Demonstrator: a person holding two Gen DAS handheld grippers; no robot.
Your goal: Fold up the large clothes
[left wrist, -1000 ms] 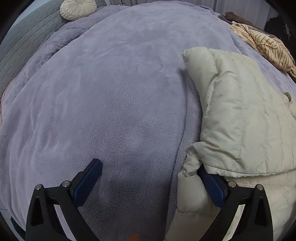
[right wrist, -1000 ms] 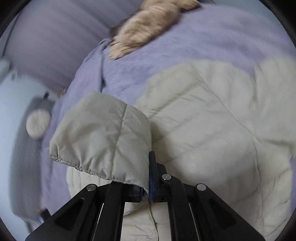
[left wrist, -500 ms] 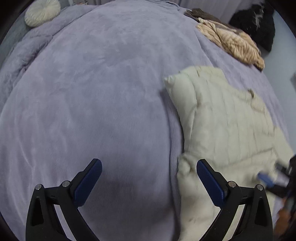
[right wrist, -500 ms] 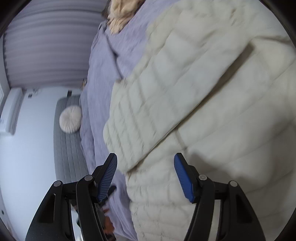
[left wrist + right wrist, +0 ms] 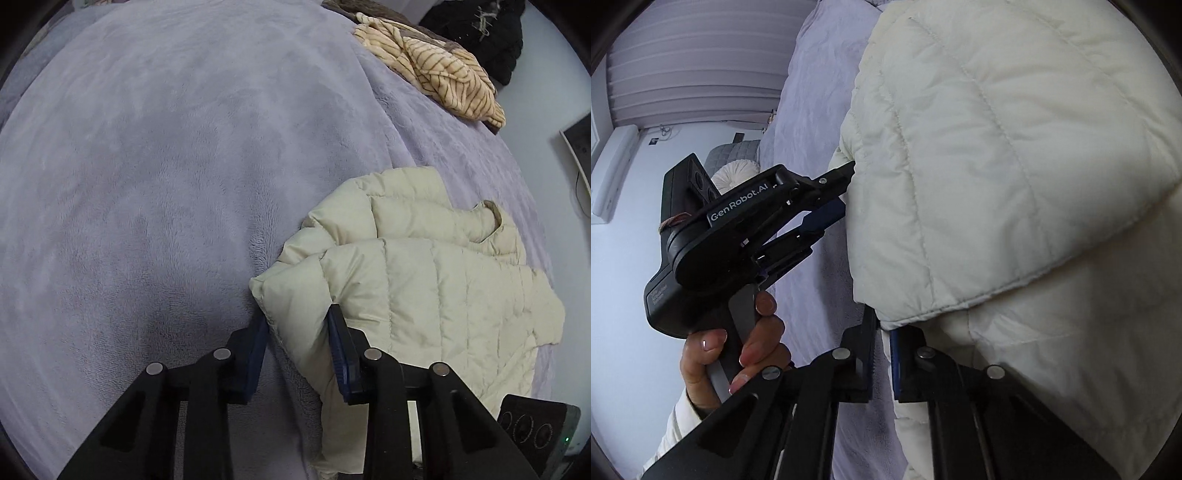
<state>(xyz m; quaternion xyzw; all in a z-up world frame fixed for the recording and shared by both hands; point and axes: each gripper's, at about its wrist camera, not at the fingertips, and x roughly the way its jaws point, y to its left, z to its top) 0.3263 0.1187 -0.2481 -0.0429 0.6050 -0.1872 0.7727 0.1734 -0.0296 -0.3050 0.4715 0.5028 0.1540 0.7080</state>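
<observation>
A cream quilted puffer jacket lies on the lilac fleece blanket, with a sleeve folded across its body. In the left wrist view my left gripper points steeply down at the jacket's left edge. Its jaws are closing, and a thick fold of the jacket fills the gap between the blue pads. The right wrist view is mostly filled by the jacket. There my right gripper is shut on the thin stitched hem. The left gripper bites the same edge farther up, held by a hand.
A tan striped garment and a black fuzzy one lie at the bed's far right corner. A round pale cushion leans on the grey headboard. A wide stretch of blanket lies left of the jacket.
The right gripper let go of the sleeve, swung down and shut on the jacket's hem. The left gripper moved right onto the jacket's edge, and its wide jaws narrowed around a fold.
</observation>
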